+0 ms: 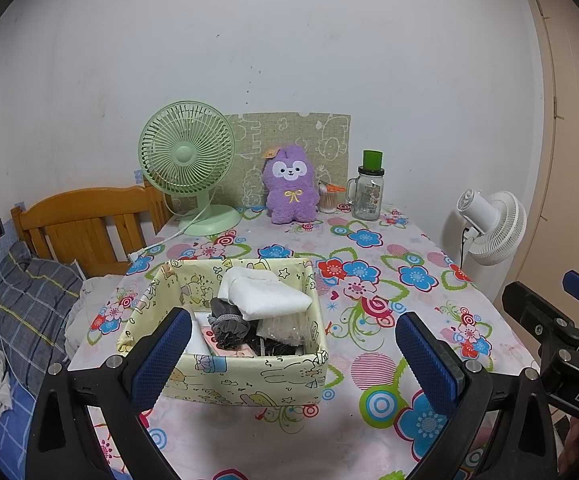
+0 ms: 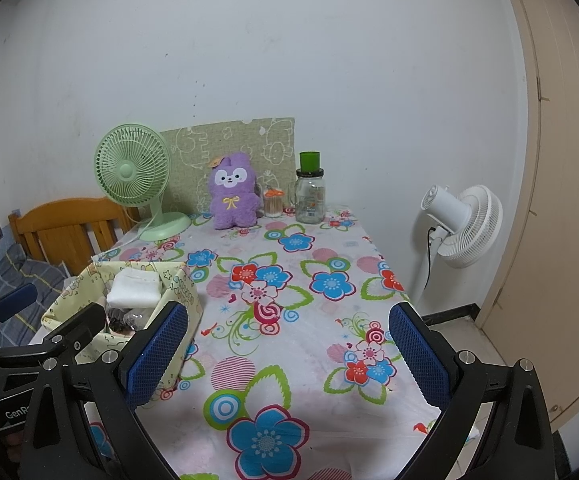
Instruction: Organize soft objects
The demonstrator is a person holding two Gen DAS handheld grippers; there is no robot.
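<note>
While both our left tongs and right tongs gape empty above the worktop, the fabric box holds folded white cloth at 12 o'clock.

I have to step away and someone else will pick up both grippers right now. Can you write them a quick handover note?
Left gripper: open, empty, hovering just in front of the fabric box.
Right gripper: open, empty, over bare tablecloth right of the box.
Box holds a folded white cloth on top, a grey pouch and other small soft items beneath.
Purple plush sits at the table's far edge, outside the box.
Nothing is gripped. Possibly left: the plush, and tidying the box contents.
</note>
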